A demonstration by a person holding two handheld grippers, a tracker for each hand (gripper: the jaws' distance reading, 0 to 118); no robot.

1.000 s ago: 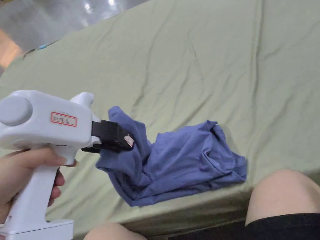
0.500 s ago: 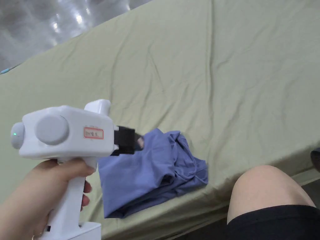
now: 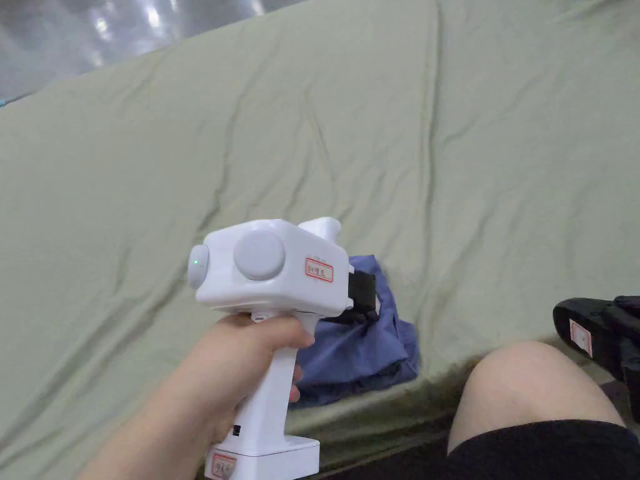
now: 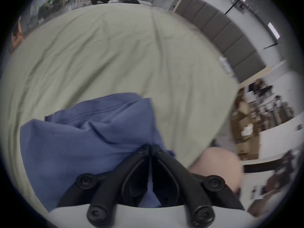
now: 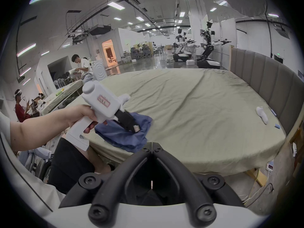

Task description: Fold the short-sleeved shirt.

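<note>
The blue short-sleeved shirt [image 3: 365, 350] is lying bunched in a crumpled heap at the near edge of the bed [image 3: 437, 156], on its pale green sheet, just beside the person's bare knee [image 3: 525, 387]. The left claw [image 4: 150, 149] is sitting with its black jaws pressed together, and blue cloth is showing in the thin slit between them, so it is gripping a fold of the shirt. The left hand [image 3: 250, 362] is wrapping the white handle, whose body is covering much of the shirt from above. A red-bordered sticker on that handle is carrying writing too small to read. The right claw [image 5: 152, 146] is hanging off the bed's edge beyond the knee, jaws closed on nothing. Near the grey headboard [image 5: 263, 83], well apart from the shirt, a white sock [image 5: 261, 114] is lying.
</note>
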